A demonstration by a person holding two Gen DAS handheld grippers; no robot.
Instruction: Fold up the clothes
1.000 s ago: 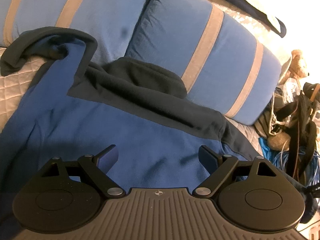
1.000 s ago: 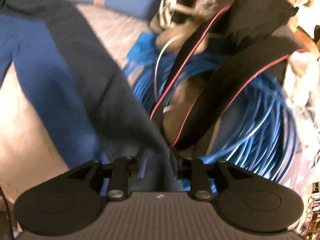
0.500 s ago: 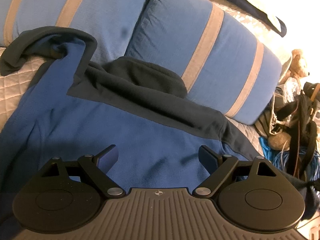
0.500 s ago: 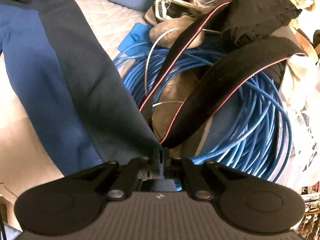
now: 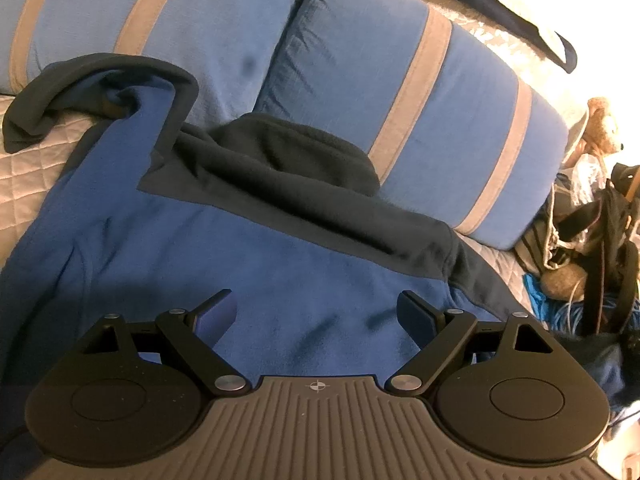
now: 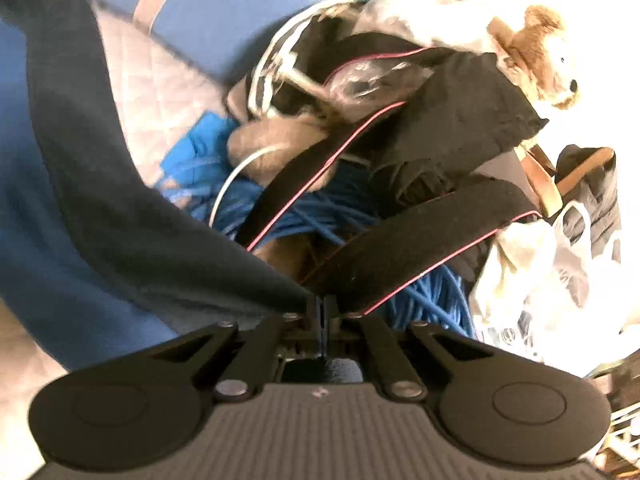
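Note:
A blue fleece top (image 5: 208, 256) with a dark navy yoke and collar lies spread on the quilted bed, one sleeve curled up at the far left. My left gripper (image 5: 316, 312) hovers open over its blue body, nothing between the fingers. In the right wrist view the top's navy sleeve (image 6: 120, 216) runs down to my right gripper (image 6: 323, 312), whose jaws are shut on the sleeve's end, pinching the cloth. The sleeve hangs taut beside a pile of blue cable.
Two blue pillows with tan stripes (image 5: 420, 92) lean at the head of the bed. On the right sits a heap: coiled blue cable (image 6: 432, 296), black straps with pink piping (image 6: 436, 224), a stuffed bear (image 6: 536, 56), plastic bags (image 6: 560, 264). Quilted bedspread (image 5: 28, 176) shows at left.
My right gripper closed on the end of the navy sleeve, then swung and rolled, so the cluttered pile now fills more of its view. The left gripper stayed still and open.

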